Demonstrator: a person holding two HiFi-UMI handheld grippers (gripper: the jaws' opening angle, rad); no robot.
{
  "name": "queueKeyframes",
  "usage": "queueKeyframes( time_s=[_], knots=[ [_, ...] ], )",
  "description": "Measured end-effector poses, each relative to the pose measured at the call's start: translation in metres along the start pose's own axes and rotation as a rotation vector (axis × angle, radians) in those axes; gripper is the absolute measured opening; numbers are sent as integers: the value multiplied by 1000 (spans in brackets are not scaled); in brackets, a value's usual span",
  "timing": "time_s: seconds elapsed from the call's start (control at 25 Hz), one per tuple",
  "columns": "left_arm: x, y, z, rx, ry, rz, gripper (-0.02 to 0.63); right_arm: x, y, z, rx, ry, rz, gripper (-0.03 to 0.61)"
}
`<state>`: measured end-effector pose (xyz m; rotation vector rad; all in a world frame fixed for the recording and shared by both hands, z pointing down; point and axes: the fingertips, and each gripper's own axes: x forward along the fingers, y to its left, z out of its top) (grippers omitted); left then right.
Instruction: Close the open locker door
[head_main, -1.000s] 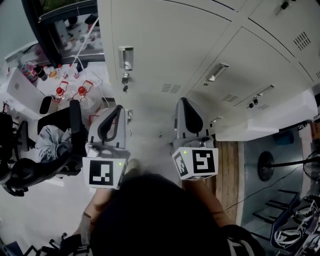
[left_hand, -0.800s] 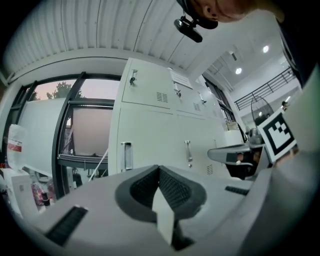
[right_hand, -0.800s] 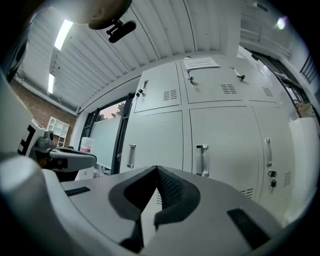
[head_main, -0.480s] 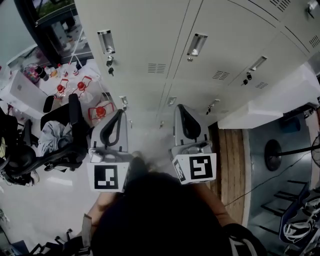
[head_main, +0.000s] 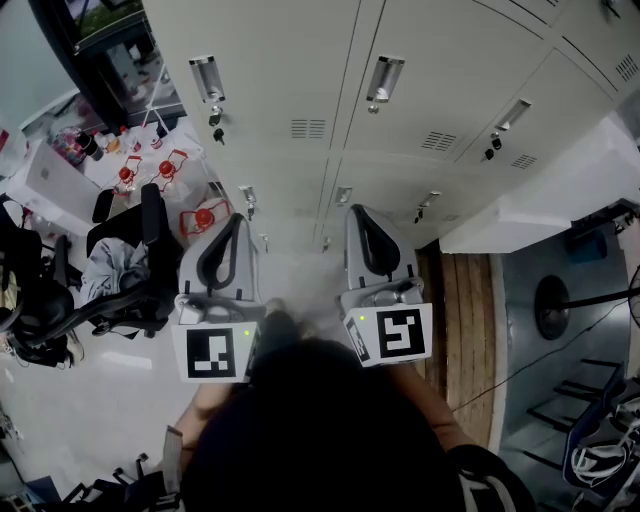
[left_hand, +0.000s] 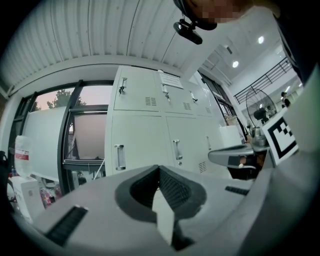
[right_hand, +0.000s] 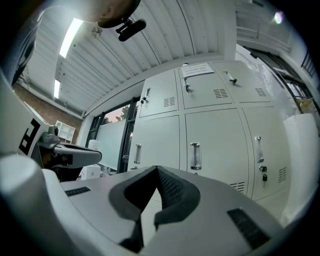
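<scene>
A wall of pale grey lockers (head_main: 330, 100) fills the top of the head view. One locker door (head_main: 560, 185) stands open at the right, swung out as a white slab; it shows as a pale panel (right_hand: 301, 165) at the right edge of the right gripper view. My left gripper (head_main: 237, 218) and right gripper (head_main: 357, 210) are held side by side, pointing at the lockers and touching nothing. Both are shut and hold nothing, as the left gripper (left_hand: 159, 167) and right gripper (right_hand: 157, 167) views show. The open door lies well to the right of the right gripper.
Black office chairs (head_main: 120, 280) and a white desk with red-topped items (head_main: 150, 175) stand to the left, beside a dark window frame (head_main: 85, 60). A wooden floor strip (head_main: 465, 310) and a fan's stand (head_main: 548, 300) lie to the right, below the open door.
The head view has swung so the lockers sit higher and squarer in frame. Both grippers stay side by side and shut, a little closer to the lockers.
</scene>
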<state>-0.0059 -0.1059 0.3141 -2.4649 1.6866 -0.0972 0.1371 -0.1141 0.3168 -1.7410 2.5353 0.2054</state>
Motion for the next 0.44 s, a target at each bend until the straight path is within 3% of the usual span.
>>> queueKeyframes(
  time_s=[0.44],
  knots=[
    [1,-4,5,15,-9,2,2,-2,-3,1,10,-12,-7,15]
  ],
)
